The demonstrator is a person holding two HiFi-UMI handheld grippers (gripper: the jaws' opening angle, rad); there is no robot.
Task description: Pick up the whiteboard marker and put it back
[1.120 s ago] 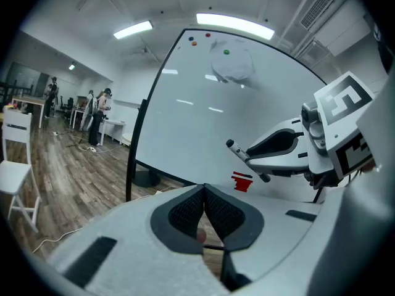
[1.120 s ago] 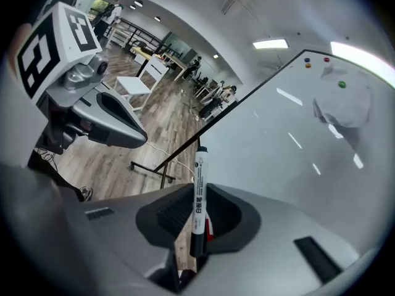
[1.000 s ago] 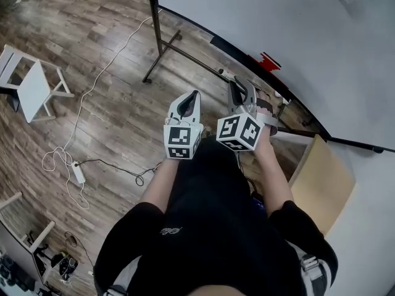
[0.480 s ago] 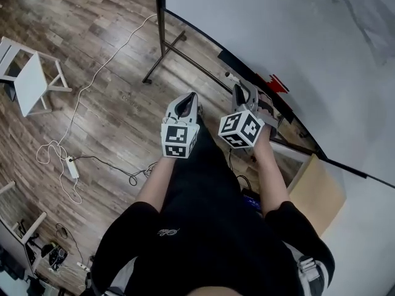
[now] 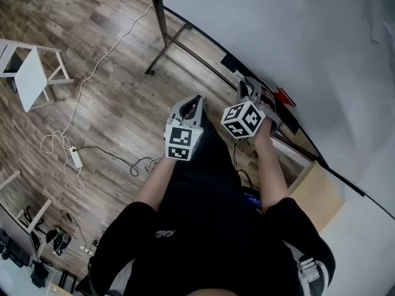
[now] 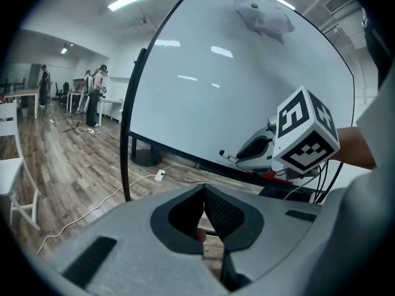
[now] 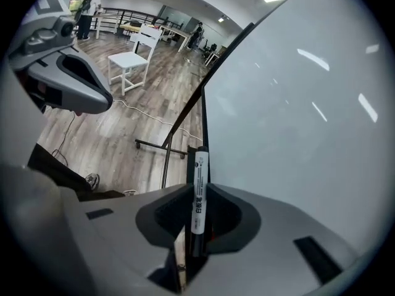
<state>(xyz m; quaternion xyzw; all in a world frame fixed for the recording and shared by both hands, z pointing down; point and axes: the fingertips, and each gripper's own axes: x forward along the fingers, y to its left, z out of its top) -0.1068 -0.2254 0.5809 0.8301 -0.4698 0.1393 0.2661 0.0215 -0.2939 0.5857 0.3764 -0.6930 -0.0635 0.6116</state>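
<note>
A whiteboard marker [image 7: 199, 184], white barrel with black ends, stands upright between the jaws of my right gripper [image 5: 249, 86], which is shut on it. That gripper points down at the lower edge of the whiteboard [image 5: 296, 36], close to its dark tray [image 5: 231, 62]. In the left gripper view the marker's tip [image 6: 225, 158] pokes out ahead of the right gripper, just in front of the board. My left gripper [image 5: 191, 100] hangs beside it on the left. Its jaws are shut and hold nothing.
A red eraser [image 5: 285, 96] sits on the tray to the right of the right gripper. The board's black stand leg [image 5: 162, 17] and foot bar cross the wooden floor. White cables [image 5: 74, 159], a white chair [image 5: 28, 73] and a tan box [image 5: 318, 193] are around me.
Both grippers have dropped lower and moved toward the board's bottom edge. The right one now sits nearer the tray and the red eraser. The marker stays gripped.
</note>
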